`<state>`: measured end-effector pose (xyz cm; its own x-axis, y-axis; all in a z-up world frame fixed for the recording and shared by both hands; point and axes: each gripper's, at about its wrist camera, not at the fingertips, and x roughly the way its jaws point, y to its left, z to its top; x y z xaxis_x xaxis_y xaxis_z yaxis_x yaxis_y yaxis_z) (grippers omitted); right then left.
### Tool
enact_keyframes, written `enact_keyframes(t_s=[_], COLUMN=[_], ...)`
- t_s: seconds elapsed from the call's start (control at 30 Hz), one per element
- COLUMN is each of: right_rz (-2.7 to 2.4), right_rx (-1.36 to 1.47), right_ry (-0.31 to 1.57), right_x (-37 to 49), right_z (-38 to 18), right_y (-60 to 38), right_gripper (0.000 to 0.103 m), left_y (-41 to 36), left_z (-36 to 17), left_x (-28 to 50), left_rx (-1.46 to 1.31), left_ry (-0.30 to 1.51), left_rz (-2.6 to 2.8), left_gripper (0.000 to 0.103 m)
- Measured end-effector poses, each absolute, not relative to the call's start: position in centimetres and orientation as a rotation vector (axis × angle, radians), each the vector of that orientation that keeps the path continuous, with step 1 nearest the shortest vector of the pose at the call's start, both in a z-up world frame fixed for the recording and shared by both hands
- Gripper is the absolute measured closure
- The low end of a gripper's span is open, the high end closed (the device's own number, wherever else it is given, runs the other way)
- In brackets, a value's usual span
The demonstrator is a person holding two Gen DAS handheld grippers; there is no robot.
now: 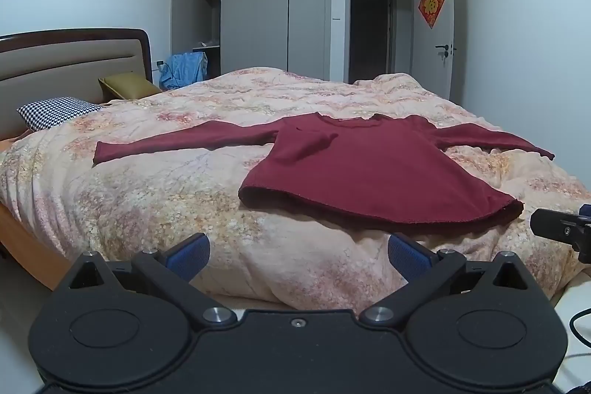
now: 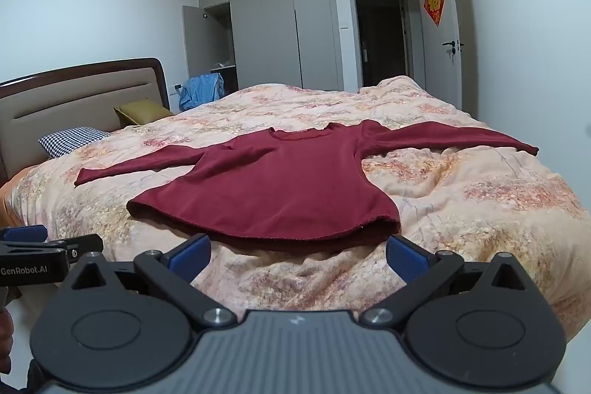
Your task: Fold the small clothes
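Note:
A dark red long-sleeved top (image 1: 365,168) lies flat on the bed, sleeves spread left and right, hem toward me. It also shows in the right wrist view (image 2: 280,187). My left gripper (image 1: 298,255) is open and empty, just short of the hem's left part. My right gripper (image 2: 298,255) is open and empty, right in front of the hem. Each gripper's body shows at the edge of the other's view: the right one (image 1: 561,228), the left one (image 2: 33,257).
The bed carries a pink floral quilt (image 1: 184,209). A houndstooth pillow (image 1: 55,111) and an olive pillow (image 1: 127,85) lie by the headboard (image 1: 70,61). A wardrobe with one open door (image 1: 258,10), a blue garment (image 1: 186,69) and a doorway (image 1: 373,24) stand beyond.

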<state>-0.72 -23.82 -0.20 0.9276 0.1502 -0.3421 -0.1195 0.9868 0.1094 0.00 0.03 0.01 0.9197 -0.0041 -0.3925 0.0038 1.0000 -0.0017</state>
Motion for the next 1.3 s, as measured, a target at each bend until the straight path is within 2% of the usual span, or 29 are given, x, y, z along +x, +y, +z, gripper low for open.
enact_keyframes(t_s=[1.3], right_rz=[0.138], right_rx=[0.091], right_ry=[0.361], right_x=[-0.75], right_z=[-0.30], right_y=[-23.85], right_gripper=[0.000], left_y=[0.02], left_z=[0.08], left_x=[0.04], left_rx=[0.019], left_ry=[0.402], left_rz=[0.003], left_gripper=[0.000])
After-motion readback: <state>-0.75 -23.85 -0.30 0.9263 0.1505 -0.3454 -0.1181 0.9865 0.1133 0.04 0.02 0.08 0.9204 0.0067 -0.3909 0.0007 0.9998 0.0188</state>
